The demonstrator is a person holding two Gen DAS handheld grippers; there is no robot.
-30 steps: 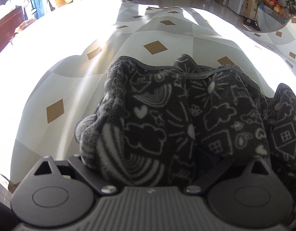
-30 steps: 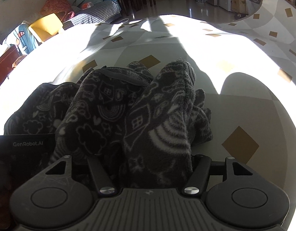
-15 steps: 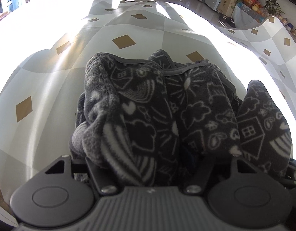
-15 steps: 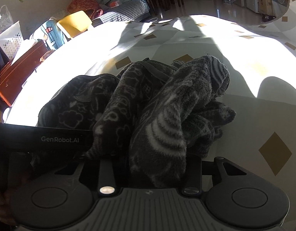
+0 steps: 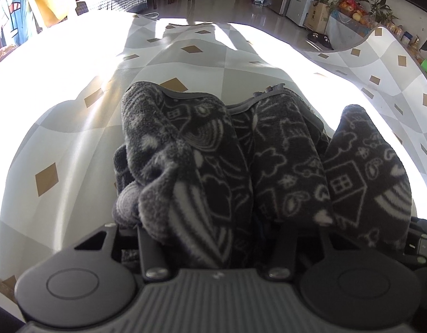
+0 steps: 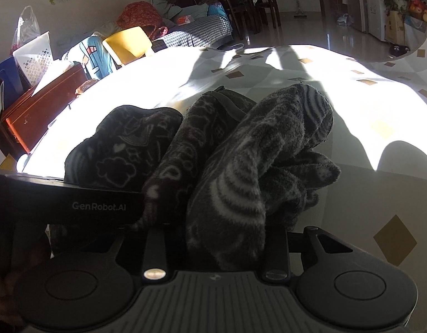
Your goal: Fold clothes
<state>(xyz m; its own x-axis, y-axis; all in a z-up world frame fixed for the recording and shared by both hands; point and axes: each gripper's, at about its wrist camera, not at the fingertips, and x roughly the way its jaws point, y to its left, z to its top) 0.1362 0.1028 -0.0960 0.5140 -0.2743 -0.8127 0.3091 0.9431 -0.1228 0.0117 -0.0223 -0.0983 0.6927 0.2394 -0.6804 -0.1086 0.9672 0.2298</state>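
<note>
A dark grey fleece garment (image 5: 207,172) with white doodle print lies bunched on the checked tablecloth (image 5: 74,127). In the left wrist view my left gripper (image 5: 213,222) has a thick fold of it between its jaws, which are closing; cloth hides the fingertips. The right wrist view shows the same garment (image 6: 241,166), with my right gripper (image 6: 221,236) closing on its striped fold. The pads are buried in fleece. The left gripper's black body (image 6: 96,205) lies close at the lower left of that view.
The tablecloth (image 6: 366,194) runs on sunlit beyond the garment. Off the table's left edge stand a red-brown box (image 6: 44,102), a white perforated basket (image 6: 33,58) and a yellow chair back (image 6: 127,43). Further back are a sofa, dining chairs and plants.
Both pairs of jaws have narrowed onto the fleece. The folds are pinched tighter and lifted a little, and both views have tilted up, showing more of the room.
</note>
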